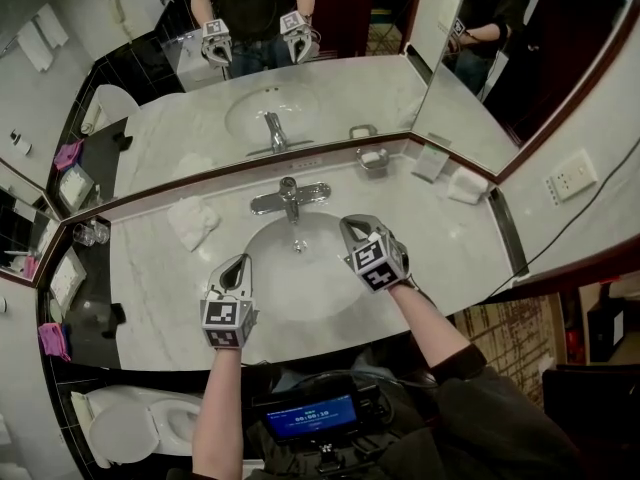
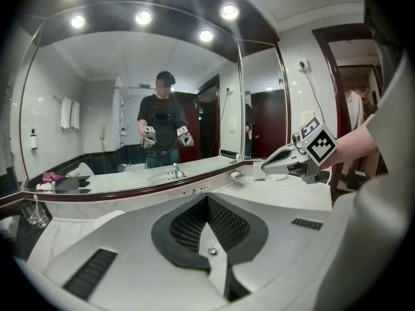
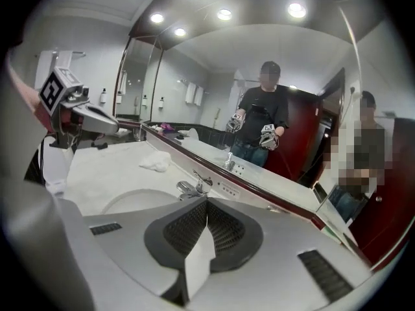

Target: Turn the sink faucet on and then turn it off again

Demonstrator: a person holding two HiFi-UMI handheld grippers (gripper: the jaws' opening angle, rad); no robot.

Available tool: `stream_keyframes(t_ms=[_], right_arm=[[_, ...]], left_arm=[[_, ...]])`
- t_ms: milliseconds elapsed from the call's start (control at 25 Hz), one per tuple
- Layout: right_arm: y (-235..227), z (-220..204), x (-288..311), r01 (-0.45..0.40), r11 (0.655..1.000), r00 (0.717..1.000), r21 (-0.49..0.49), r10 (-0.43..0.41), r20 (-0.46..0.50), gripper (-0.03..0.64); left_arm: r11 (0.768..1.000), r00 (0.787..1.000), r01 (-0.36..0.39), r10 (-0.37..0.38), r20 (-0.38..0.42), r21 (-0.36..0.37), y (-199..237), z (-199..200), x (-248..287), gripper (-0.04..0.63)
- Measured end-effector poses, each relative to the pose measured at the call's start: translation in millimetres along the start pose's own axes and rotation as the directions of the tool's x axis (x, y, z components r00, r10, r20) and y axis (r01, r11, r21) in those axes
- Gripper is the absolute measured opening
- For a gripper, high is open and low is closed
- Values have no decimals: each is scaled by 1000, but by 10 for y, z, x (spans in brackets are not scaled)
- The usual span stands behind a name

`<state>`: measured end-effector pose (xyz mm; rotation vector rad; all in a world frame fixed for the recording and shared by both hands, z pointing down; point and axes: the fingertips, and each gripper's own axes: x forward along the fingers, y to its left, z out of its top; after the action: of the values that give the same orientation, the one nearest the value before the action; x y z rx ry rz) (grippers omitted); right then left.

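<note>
Hovering above the white sink (image 1: 300, 290), the left gripper (image 1: 238, 264) and right gripper (image 1: 352, 226) both have jaws clenched together, empty. The chrome faucet (image 1: 290, 198) stands at the basin's far edge, untouched; the blue screen's (image 1: 312, 416) digits are unreadable.

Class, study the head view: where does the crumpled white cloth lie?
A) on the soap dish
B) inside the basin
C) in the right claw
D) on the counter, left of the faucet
D: the crumpled white cloth rests on the counter to the left of the faucet.
</note>
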<state>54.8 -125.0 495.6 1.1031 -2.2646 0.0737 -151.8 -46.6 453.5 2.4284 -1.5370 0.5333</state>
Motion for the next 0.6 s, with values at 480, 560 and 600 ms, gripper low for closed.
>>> stream_keyframes(t_ms=[480,560,600], right_arm=[[360,382,963,-90,884,992,-459,40,-117,181],[388,411,1159,-94,850,992,-518,33,-125,181],[403,421,1247,-97,833,991,-544,30,-132,181]], left_arm=[[1000,1000,-4,3,-16,-22,126,-192,145,-3],[1000,1000,-5,4,-21,-29,148,-242,164,-3],[999,1000,-5,4,-23,-33,159,-266,173,-3]])
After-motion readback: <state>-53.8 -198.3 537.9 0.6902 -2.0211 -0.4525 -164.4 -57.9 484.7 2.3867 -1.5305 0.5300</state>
